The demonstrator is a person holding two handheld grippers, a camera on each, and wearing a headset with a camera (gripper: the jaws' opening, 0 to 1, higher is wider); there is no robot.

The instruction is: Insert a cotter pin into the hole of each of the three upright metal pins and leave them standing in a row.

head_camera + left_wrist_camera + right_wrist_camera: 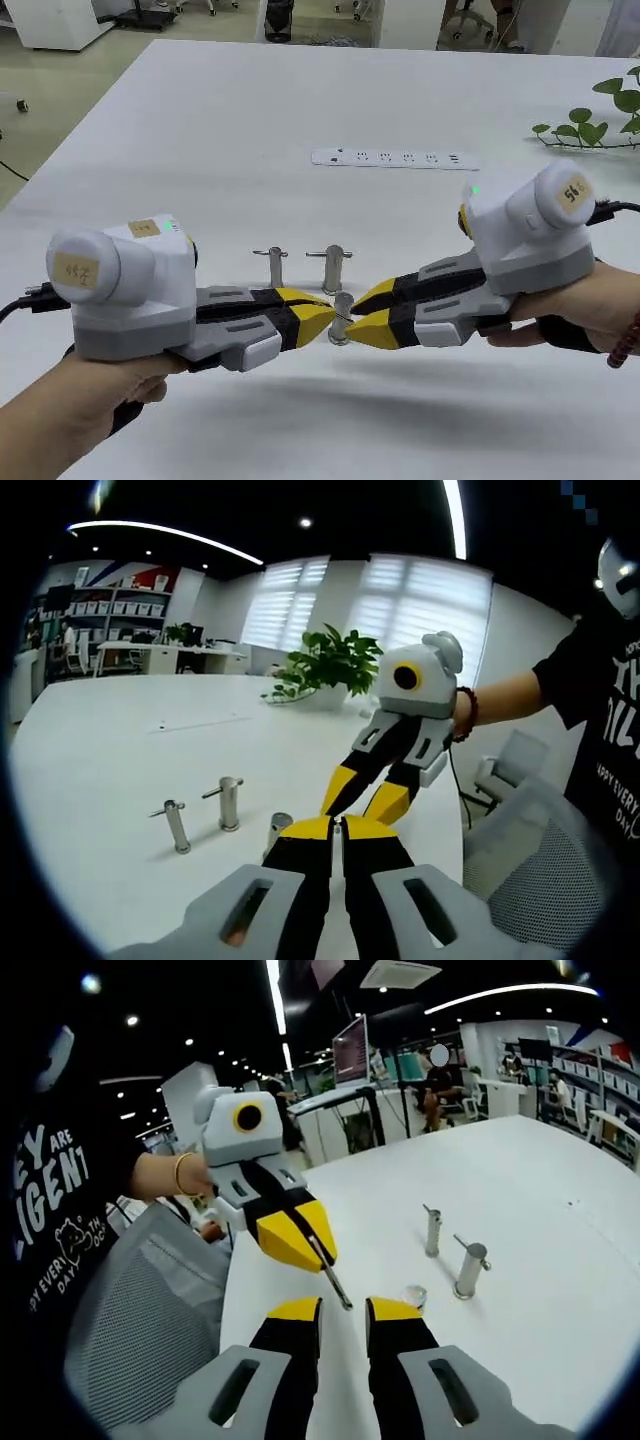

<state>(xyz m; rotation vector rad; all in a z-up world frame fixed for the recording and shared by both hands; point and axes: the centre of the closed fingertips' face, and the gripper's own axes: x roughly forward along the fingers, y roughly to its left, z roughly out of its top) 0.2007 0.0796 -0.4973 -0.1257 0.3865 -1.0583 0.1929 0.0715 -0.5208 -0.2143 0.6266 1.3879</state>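
Note:
Three upright metal pins stand on the white table (200,150). The two far pins (275,266) (333,266) each carry a cotter pin through the top. They also show in the left gripper view (176,825) (230,802) and the right gripper view (432,1230) (470,1268). The near pin (342,318) (279,832) (414,1296) is bare. My left gripper (328,322) (340,823) is shut on a thin cotter pin (332,1278), which juts from its tip beside the near pin. My right gripper (358,312) (343,1305) faces it, open, with nothing held.
A white power strip (395,158) lies farther back on the table. A leafy plant (600,120) (325,665) sits at the far right edge. A mesh chair (140,1320) stands by the near edge. Bare table surrounds the pins.

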